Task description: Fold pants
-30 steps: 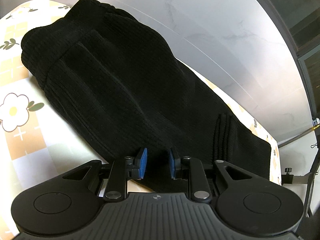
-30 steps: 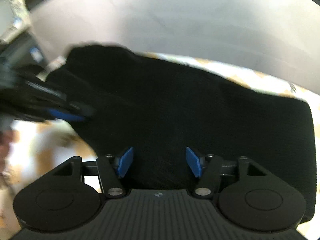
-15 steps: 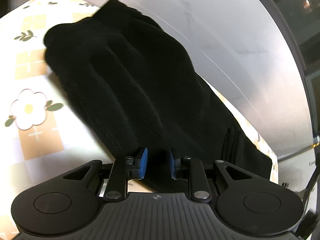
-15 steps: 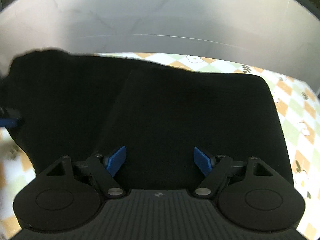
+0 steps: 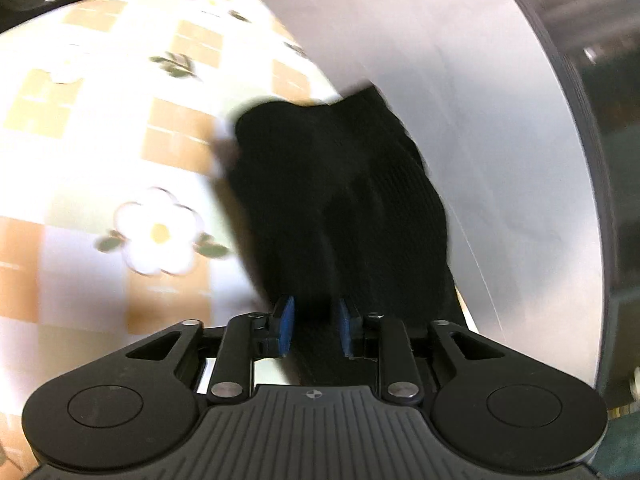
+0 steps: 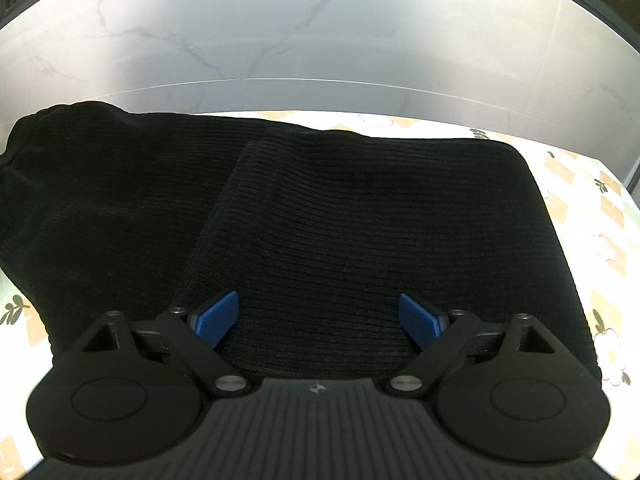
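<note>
The black ribbed pants (image 6: pixel 360 232) lie on the table, one layer folded over another with its edge running down the middle-left. My right gripper (image 6: pixel 318 318) hovers just over the near part of the top layer, jaws wide open and empty. In the left wrist view my left gripper (image 5: pixel 314 326) is shut on a fold of the same pants (image 5: pixel 344 200), black fabric pinched between its blue pads (image 5: pixel 286 326). The cloth stretches away from it; this view is motion-blurred.
The table wears a checked cloth with white flowers (image 5: pixel 158 232), also seen at the right edge in the right wrist view (image 6: pixel 608 240). A pale marble wall (image 6: pixel 320 40) stands right behind the table. A dark frame (image 5: pixel 592 160) rises at the right.
My left gripper has swung left while holding the fabric, so the pants look narrower and more tablecloth shows. My right gripper has opened wider and steadied over the folded layer.
</note>
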`<state>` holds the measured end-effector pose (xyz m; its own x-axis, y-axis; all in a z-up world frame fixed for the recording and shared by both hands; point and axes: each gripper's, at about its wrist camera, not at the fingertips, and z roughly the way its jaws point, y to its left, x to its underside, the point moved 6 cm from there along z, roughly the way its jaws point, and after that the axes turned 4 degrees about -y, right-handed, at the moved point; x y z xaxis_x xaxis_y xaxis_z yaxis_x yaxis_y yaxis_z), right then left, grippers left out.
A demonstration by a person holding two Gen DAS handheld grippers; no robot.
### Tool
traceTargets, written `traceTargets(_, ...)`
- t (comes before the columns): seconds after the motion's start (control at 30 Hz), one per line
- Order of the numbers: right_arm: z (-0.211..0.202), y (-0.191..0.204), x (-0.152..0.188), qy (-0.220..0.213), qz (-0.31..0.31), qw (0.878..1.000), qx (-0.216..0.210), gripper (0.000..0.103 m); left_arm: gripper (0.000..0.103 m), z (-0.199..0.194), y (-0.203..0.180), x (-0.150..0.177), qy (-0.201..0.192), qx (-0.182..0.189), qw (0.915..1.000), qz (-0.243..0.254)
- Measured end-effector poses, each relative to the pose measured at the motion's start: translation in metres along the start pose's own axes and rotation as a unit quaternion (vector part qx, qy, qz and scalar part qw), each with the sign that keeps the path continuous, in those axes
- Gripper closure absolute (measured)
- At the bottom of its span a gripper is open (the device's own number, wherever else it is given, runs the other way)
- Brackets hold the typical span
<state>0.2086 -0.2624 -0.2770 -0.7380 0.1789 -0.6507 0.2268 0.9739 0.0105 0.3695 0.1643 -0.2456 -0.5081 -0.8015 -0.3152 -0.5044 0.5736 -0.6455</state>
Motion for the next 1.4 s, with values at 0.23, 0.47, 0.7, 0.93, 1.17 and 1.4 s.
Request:
traceTargets(0.23, -0.002, 0.000, -0.002, 0.002, 0.002, 1.000, -0.001, 0.014, 0.067, 0.003, 0.026, -0.015, -0.027, 0.006, 0.9975, -0.065)
traceTargets(0.47, -0.002, 0.000, -0.002, 0.002, 0.002, 1.000, -0.001, 0.014, 0.057, 0.026, 0.023, -0.020, -0.025, 0.040, 0.9968, -0.065)
traceTargets(0.7, -0.001, 0.001, 0.000, 0.001, 0.004, 1.000, -0.001, 0.014, 0.025, 0.013, 0.033, -0.026, -0.054, 0.090, 0.9895, -0.099)
traceTargets(0.93, 0.000, 0.002, 0.001, 0.000, 0.006, 1.000, 0.000, 0.014, 0.018, 0.028, 0.023, -0.025, -0.043, 0.080, 0.9924, -0.084)
traceTargets(1.17, -0.002, 0.001, 0.002, 0.000, 0.006, 1.000, -0.002, 0.014, 0.019, 0.049, 0.007, -0.029, -0.056, 0.056, 0.9962, -0.036)
traceTargets(1.4, -0.002, 0.000, 0.004, -0.003, 0.006, 1.000, -0.004, 0.014, 0.019, 0.054, -0.003, -0.032, -0.100, 0.030, 0.9945, 0.005)
